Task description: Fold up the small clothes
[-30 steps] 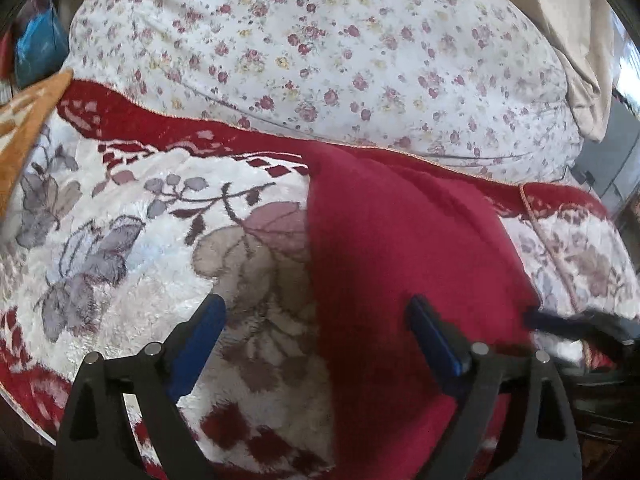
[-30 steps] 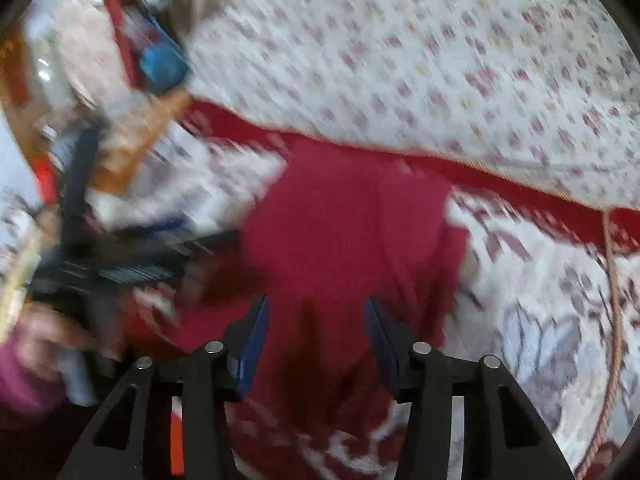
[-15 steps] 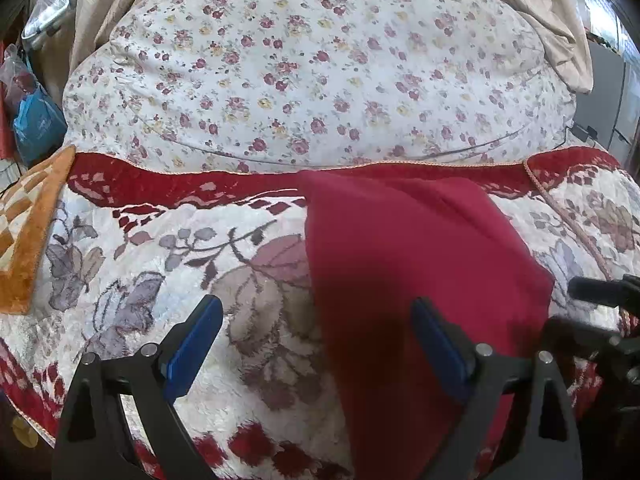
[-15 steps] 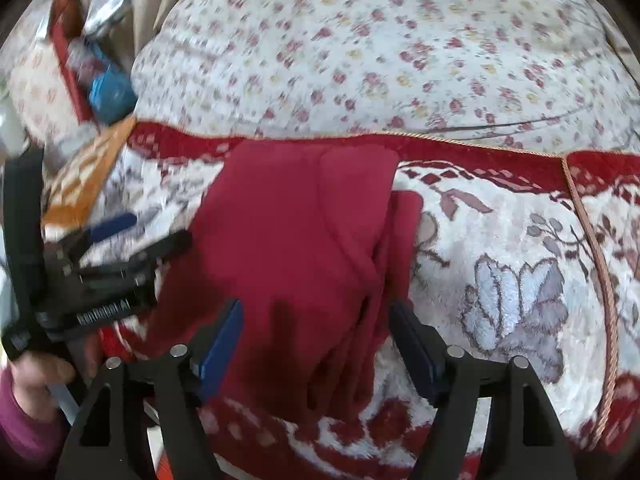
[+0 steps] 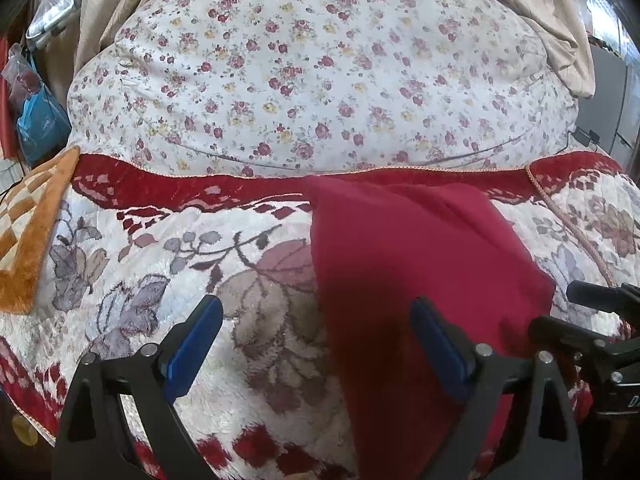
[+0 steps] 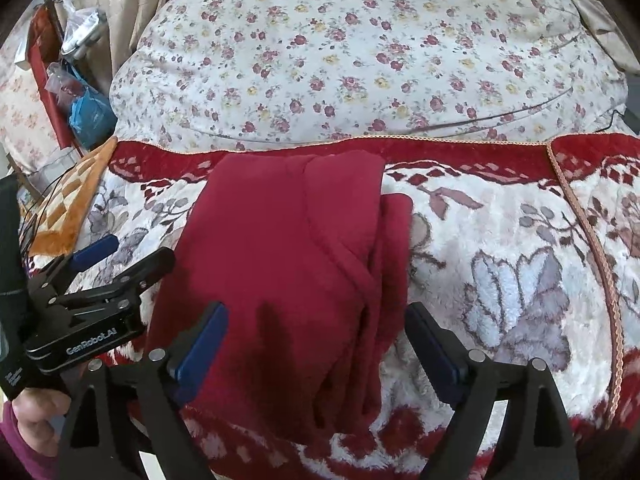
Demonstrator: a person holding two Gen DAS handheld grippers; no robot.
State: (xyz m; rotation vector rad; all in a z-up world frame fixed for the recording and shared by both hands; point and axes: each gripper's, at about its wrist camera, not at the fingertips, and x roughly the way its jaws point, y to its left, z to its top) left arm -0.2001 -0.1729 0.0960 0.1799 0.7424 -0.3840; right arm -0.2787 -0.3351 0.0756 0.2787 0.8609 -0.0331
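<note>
A dark red garment lies folded lengthwise on the floral plush blanket, its far end near the blanket's red border. It also shows in the left wrist view. My right gripper is open and empty, its fingers straddling the garment's near end just above it. My left gripper is open and empty over the garment's left edge; it also shows in the right wrist view at the garment's left side. The right gripper shows at the right edge of the left wrist view.
A large floral-print duvet rises behind the blanket. An orange checked mat lies at the left. Blue bags and clutter stand at the far left. A beige curtain hangs behind.
Both grippers have pulled back and risen from the garment. The right gripper has opened wider. The garment lies still in its folded shape.
</note>
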